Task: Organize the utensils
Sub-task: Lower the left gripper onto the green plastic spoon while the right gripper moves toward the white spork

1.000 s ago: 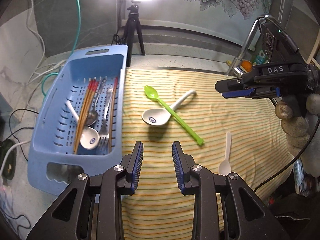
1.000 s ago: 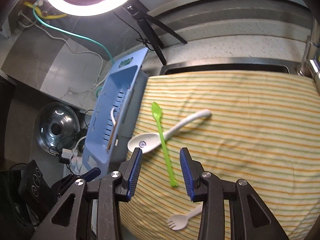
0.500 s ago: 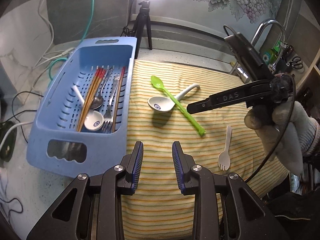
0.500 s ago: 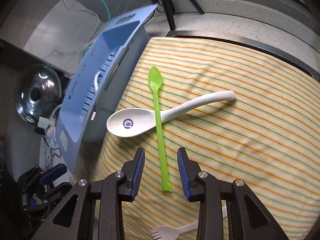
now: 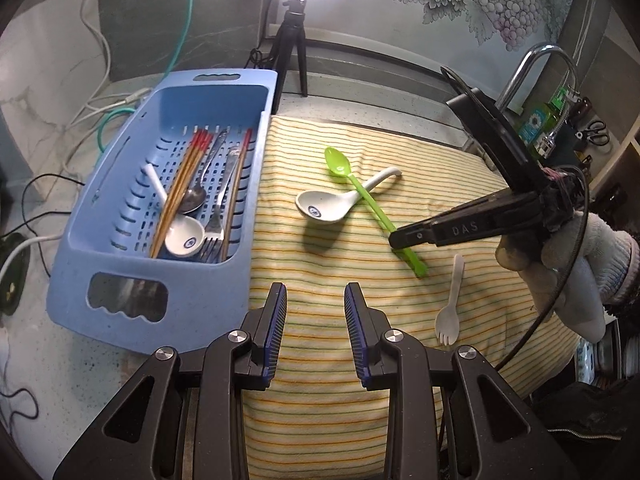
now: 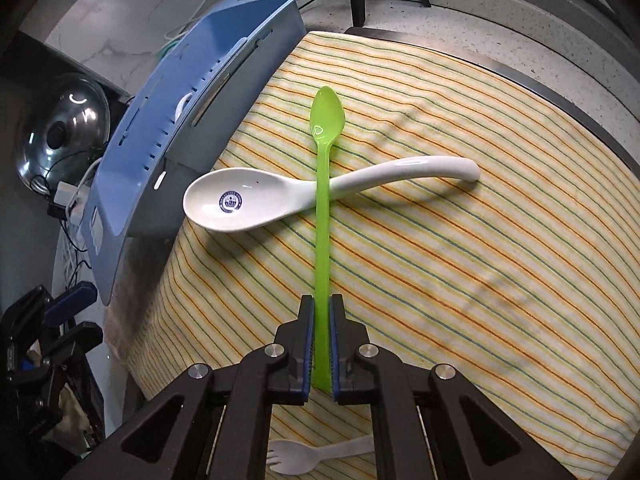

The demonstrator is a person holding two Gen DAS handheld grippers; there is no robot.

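Observation:
A long green plastic spoon (image 6: pixel 322 208) lies on the striped cloth, crossing over a white ceramic spoon (image 6: pixel 256 196). My right gripper (image 6: pixel 320 312) is shut on the green spoon's handle near its end; it also shows in the left wrist view (image 5: pixel 404 238). Both spoons show in the left wrist view too: the green spoon (image 5: pixel 360 190), the white spoon (image 5: pixel 324 206). A small white plastic fork (image 5: pixel 450 304) lies on the cloth at the right. My left gripper (image 5: pixel 316 312) is open and empty, above the cloth's near edge beside the blue basket (image 5: pixel 120 264), which holds chopsticks, spoons and forks.
The striped cloth (image 5: pixel 320 400) covers the counter. A tripod (image 5: pixel 290 52) and ring light stand behind the basket. A faucet (image 5: pixel 536 68) and sink items are at the far right. Cables lie left of the basket. A steel pot lid (image 6: pixel 60 136) sits low at the left.
My right gripper came down over the green spoon's handle and closed on it. My left gripper pulled back a little and stayed open.

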